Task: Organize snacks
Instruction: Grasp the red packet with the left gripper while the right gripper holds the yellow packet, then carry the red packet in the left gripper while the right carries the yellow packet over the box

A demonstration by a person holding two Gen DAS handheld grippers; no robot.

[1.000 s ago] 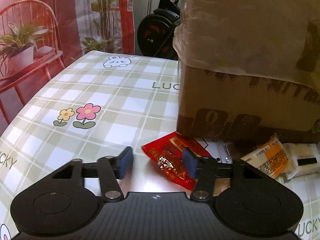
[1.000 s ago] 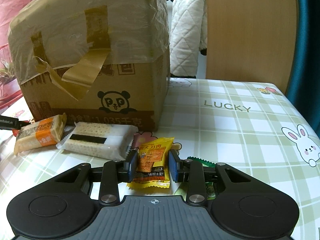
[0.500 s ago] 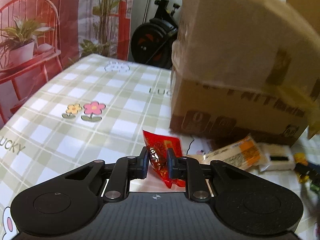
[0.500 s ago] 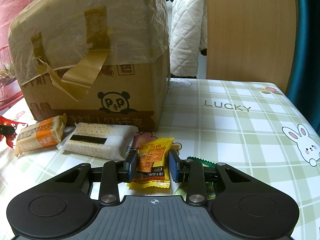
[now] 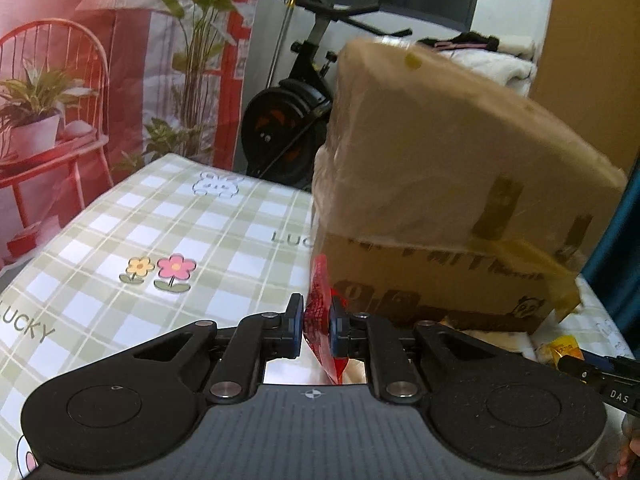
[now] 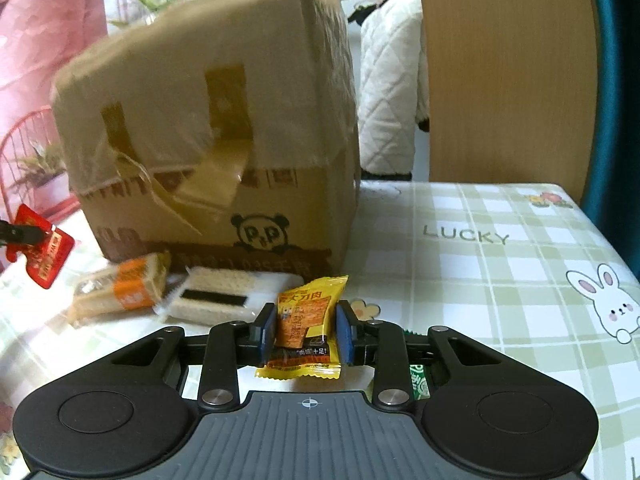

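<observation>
My left gripper [image 5: 315, 330] is shut on a red snack packet [image 5: 320, 320] and holds it above the table, left of the taped cardboard box [image 5: 440, 208]. The red packet also shows hanging at the far left of the right wrist view [image 6: 44, 252]. My right gripper [image 6: 306, 330] is shut on a yellow snack packet [image 6: 306, 320] and holds it lifted off the table in front of the box [image 6: 216, 140]. An orange-banded cracker pack [image 6: 120, 294] and a white biscuit pack [image 6: 224, 296] lie on the table at the box's foot.
The table has a green checked cloth [image 6: 480, 280] printed with flowers and rabbits. A green packet [image 6: 418, 376] lies under my right gripper's right finger. An exercise bike [image 5: 296, 104] stands behind the table, a wooden panel [image 6: 504, 72] at the back right.
My left gripper closed on the red packet and lifted it off the table. My right gripper, holding the yellow packet, has risen with it and the view has shifted upward.
</observation>
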